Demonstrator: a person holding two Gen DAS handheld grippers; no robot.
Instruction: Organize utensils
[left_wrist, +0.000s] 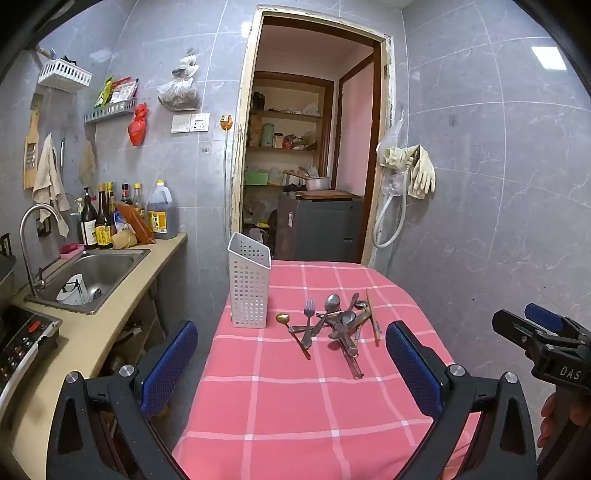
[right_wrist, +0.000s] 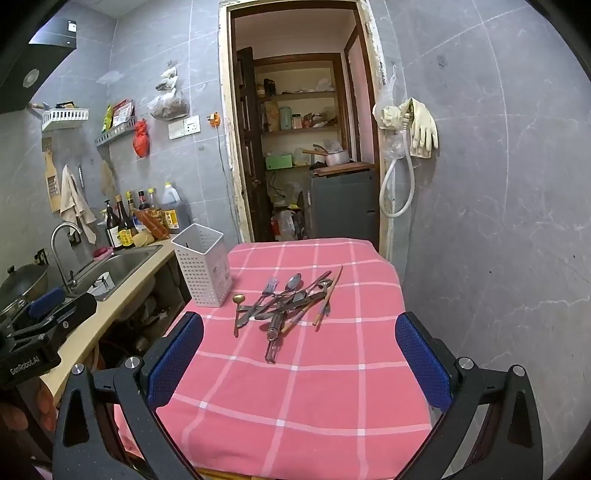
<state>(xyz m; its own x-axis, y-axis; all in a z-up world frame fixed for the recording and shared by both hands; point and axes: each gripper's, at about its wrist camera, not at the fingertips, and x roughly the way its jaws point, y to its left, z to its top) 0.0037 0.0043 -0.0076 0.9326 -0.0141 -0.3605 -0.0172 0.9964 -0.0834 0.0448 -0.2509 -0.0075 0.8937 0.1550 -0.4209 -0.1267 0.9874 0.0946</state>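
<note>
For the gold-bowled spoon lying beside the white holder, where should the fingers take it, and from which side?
Probably the thin neck of the gold-bowled spoon just below its bowl, from above, fingers straddling the handle. That end lies flat and clear on the tablecloth, between the white holder and the utensil pile, whereas farther down, other utensils lie tight against the handle. The left gripper, open, seems nearer.

Left gripper (left_wrist: 291, 362) jaws spread wide, nothing between them, blue pads (left_wrist: 168, 369) facing inward. Right gripper (right_wrist: 299, 358) same: jaws wide apart, empty. Each gripper shows at the edge of the other's view, level beside it. Fingers (left_wrist: 554, 417) of the right hand grip its handle.
</note>
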